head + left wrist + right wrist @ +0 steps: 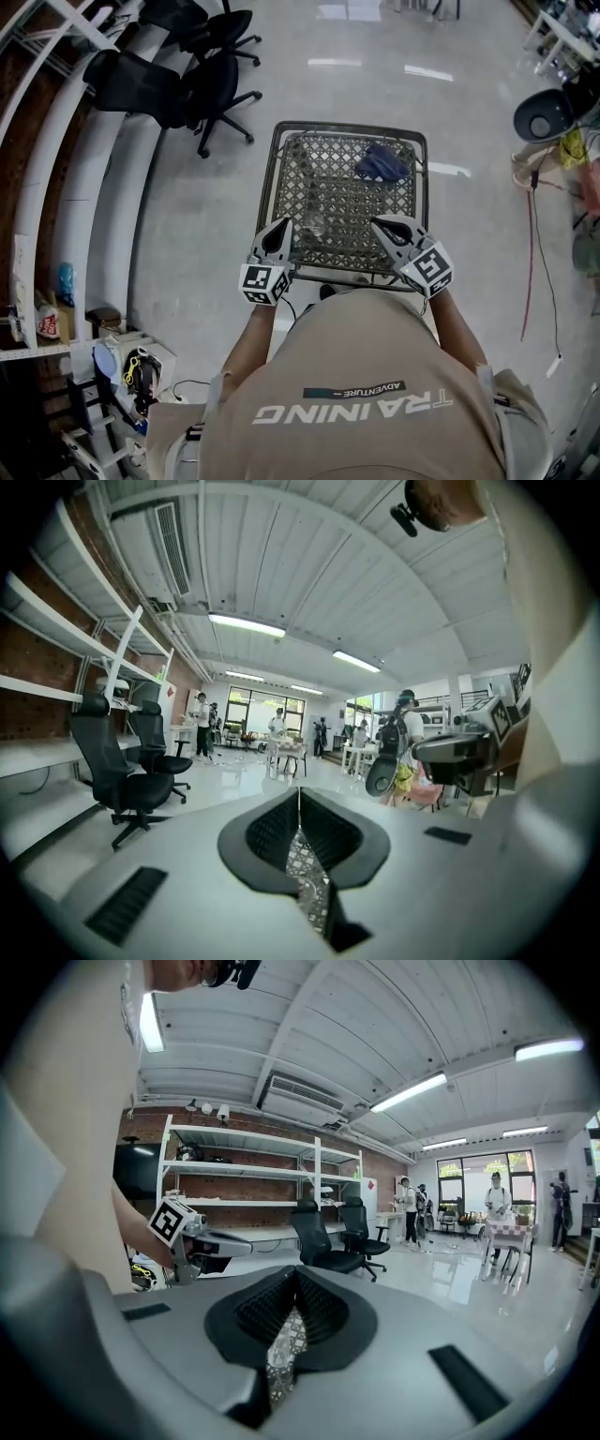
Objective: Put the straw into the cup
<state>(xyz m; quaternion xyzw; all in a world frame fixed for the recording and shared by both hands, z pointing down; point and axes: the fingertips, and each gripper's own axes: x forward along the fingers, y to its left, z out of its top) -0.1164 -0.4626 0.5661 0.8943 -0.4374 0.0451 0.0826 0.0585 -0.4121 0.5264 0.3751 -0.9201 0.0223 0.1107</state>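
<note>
both tongs shut over the mesh desk, cup at near-left

left tongs (283, 225): jaws together, tips meeting, with nothing seen gripped between them in the left gripper view. they are held above the near edge of the mesh desk (277, 169), toward its near-left corner, pointing away from the person.

right tongs (382, 225): jaws likewise closed tip to tip, nothing between them. they are held above the near edge toward the near-right corner. the two tongs are well apart and roughly level with each other.

cup (314, 225): small, clear, faint against the mesh. it sits on the near-left part of the desk, just beside the tip of the left tongs, on the inner side. whether they touch cannot be told.

straw: cannot be made out in any view.

blue crumpled item (382, 161): lies on the desk toward the far-right corner, well apart from the cup.

black office chairs (178, 80): on the floor beyond the far-left corner.
</note>
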